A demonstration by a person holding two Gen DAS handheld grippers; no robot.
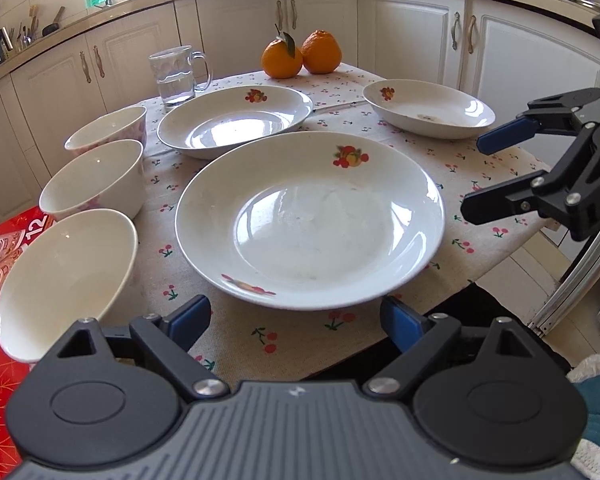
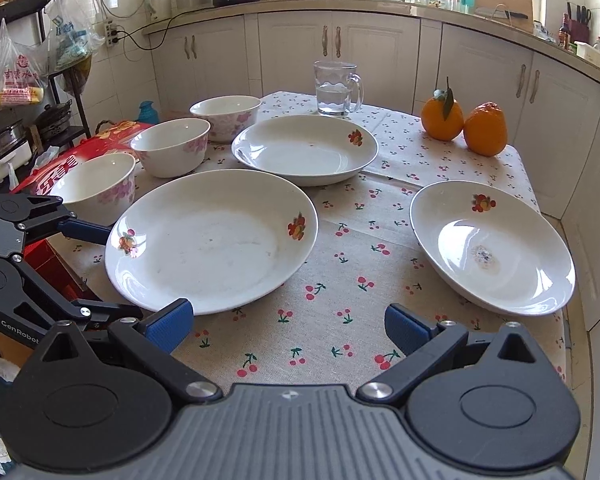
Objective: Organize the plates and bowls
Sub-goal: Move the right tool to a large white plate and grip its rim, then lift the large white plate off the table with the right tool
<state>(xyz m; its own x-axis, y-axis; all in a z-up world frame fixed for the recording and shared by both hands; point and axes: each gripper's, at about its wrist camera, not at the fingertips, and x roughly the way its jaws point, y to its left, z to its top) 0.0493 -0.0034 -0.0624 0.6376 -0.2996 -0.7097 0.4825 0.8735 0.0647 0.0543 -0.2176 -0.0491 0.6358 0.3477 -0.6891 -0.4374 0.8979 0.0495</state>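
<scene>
— Nothing's been stacked, by the look of it. The big plate (image 1: 310,220) fills the middle of the left wrist view, with the left gripper (image 1: 296,322) right at its near rim, fingers spread wide and holding nothing.

— And the right gripper (image 2: 288,326)?

— Also spread and empty, low centre of its own view, over bare cherry-print tablecloth (image 2: 340,280) between the big plate and the stained plate (image 2: 492,248) at lower right. The far plate (image 2: 304,148) sits behind, just beside the big one.

— What worries you?

— Biggest first: the stained plate lies close to the table's right edge, so a nudge from a finger could slide it off. The glazed rims are thin and slick; I'd guess a shallow pinch could slip mid-lift. Then the three bowls (image 2: 168,146) lined up at the left: the nearest one seems to lean on the red box (image 2: 56,168), so bumping it might tip it. Smallest risk: the glass mug (image 2: 336,88) of water at the back, near the far plate.

— Any writing?

— The red box shows a "12" at the left edge of the left view, plus Chinese characters I can't make out. The left gripper's body reads "GenRobot", I think, at lower left of the right view. The hanging bag, upper left, has red Chinese print.
</scene>
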